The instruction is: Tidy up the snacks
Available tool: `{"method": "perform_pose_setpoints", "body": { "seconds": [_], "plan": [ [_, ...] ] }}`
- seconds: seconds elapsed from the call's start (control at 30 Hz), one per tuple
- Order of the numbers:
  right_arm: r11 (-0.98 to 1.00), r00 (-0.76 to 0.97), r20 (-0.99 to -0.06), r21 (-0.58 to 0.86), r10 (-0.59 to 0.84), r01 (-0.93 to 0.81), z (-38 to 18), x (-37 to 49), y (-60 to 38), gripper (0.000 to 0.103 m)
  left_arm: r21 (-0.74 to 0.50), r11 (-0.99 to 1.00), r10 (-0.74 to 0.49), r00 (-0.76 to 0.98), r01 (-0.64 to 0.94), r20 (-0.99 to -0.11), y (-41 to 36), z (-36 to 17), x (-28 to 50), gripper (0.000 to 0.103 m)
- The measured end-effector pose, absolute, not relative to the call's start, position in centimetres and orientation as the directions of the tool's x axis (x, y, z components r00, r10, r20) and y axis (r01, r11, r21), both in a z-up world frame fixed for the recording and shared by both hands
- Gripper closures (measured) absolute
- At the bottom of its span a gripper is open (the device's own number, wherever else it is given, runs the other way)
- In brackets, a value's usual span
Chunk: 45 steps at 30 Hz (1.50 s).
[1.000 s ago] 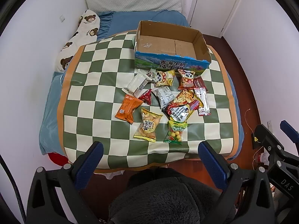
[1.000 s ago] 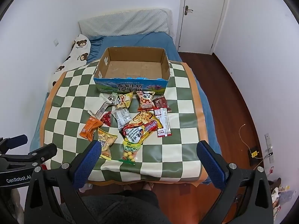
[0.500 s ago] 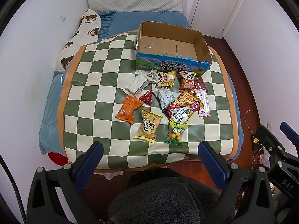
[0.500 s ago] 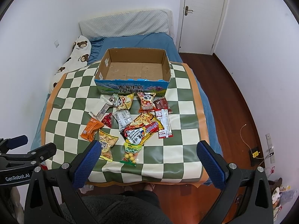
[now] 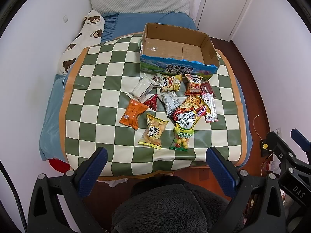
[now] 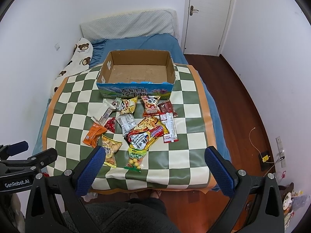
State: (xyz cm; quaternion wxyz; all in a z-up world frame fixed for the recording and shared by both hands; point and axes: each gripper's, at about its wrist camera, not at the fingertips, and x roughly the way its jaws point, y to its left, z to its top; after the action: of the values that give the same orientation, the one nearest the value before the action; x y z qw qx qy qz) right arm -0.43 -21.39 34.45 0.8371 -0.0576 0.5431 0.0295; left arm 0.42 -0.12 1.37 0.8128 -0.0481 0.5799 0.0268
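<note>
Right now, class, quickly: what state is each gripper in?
Left gripper: open, holding nothing.
Right gripper: open, holding nothing.

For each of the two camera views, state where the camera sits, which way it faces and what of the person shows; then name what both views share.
Left wrist: on the left gripper, facing the bed from its foot; right gripper at the right edge, dark fleece clothing below.
Right wrist: on the right gripper, facing likewise; left gripper at the left edge, feet below.
Shared: empty cardboard box, snack packets, checkered mat.
</note>
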Motion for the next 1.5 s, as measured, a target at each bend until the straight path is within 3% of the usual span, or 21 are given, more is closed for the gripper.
{"method": "perform_pose_setpoints", "body": {
  "seconds": [1.5],
  "plan": [
    [0.993,0.419,-0.908,-0.055,-0.008,-0.101,34.4,-1.5,-21.9,0.0,-0.05,0.993,-0.008,0.362,-0.106,-0.932,-0.7,1.8,0.1,0.0]
  ]
}}
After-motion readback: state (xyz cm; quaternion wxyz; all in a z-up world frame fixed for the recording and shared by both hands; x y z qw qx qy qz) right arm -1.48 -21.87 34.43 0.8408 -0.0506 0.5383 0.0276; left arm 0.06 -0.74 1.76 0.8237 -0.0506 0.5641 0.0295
